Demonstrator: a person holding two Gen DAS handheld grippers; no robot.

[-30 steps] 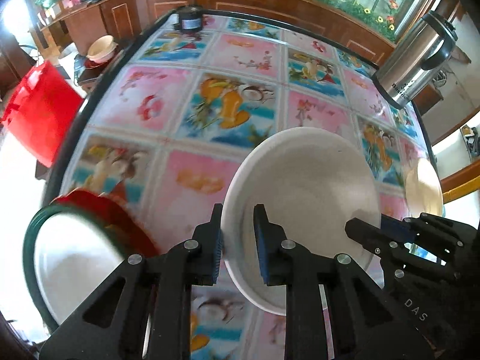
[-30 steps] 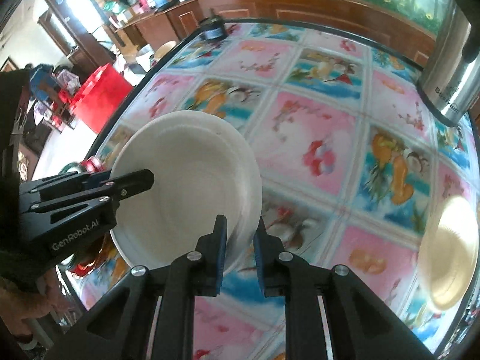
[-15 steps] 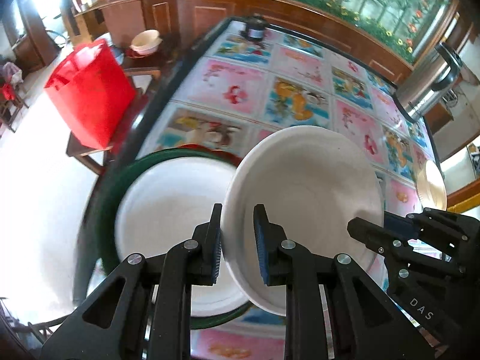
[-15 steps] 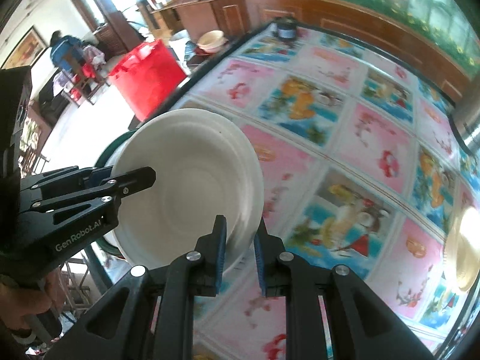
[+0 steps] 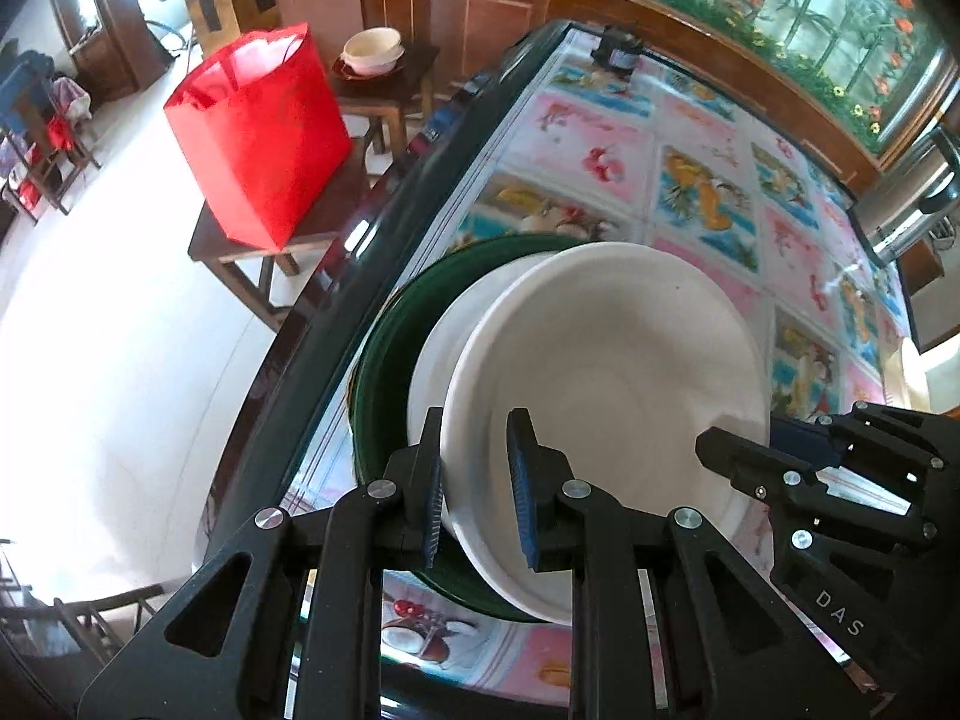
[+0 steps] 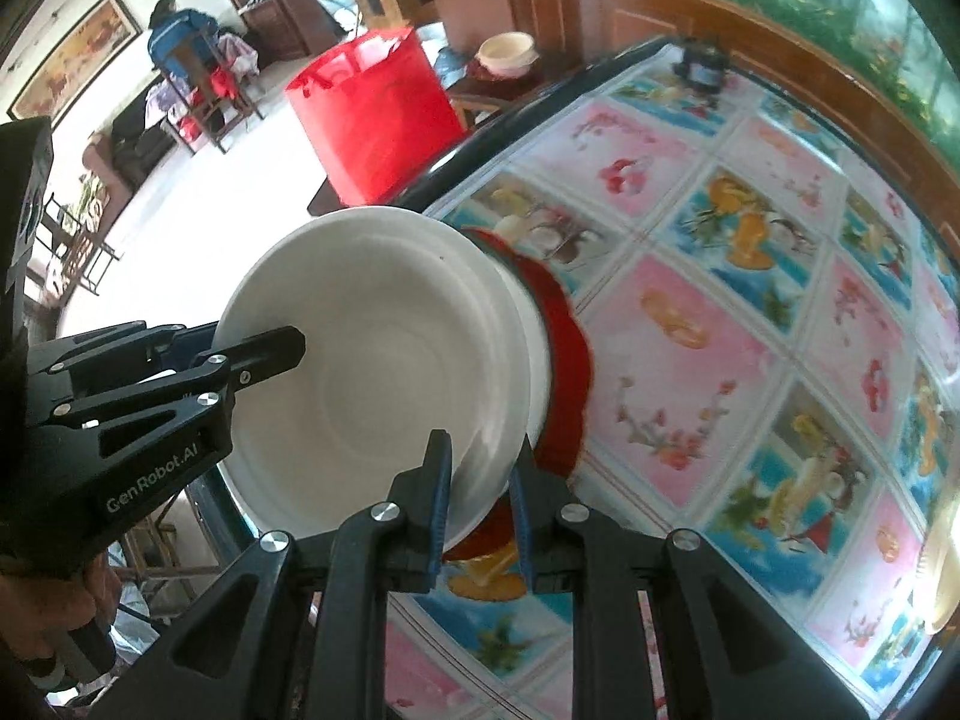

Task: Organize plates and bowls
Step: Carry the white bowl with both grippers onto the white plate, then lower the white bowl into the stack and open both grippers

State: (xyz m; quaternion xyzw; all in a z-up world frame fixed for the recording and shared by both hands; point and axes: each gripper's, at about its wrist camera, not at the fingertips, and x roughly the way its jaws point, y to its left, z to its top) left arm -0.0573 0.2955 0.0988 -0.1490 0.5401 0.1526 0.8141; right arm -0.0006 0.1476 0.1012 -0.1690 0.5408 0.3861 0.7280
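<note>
Nearest in both wrist views, each gripper is clamped on the rim of the same white bowl (image 5: 606, 414). The left gripper (image 5: 477, 495) has its jaws drawn nearly together with only the bowl's near-left rim between the pads; the right gripper (image 6: 477, 495) pinches the opposite rim in the same narrow way. Holding it from two sides likely keeps the wide, shallow bowl level, since one pinch at the edge would let it tip.

The bowl hangs above a stack at the near left edge of the table (image 5: 708, 138). Directly under it sits a white dish with a green rim (image 5: 384, 372), and below that a red scalloped plate (image 6: 567, 360) shows at the right side of the stack. Whether the carried bowl already touches the dish beneath is hard to tell, as its own body hides the gap. Its position suggests it is being nested there, same shapes together.

Further off, to the left past the table edge, a red bag (image 5: 258, 132) stands on a low wooden stool, with a cream bowl (image 5: 372, 51) on another stool behind it. At the far right of the table stands a steel kettle (image 5: 912, 204).
</note>
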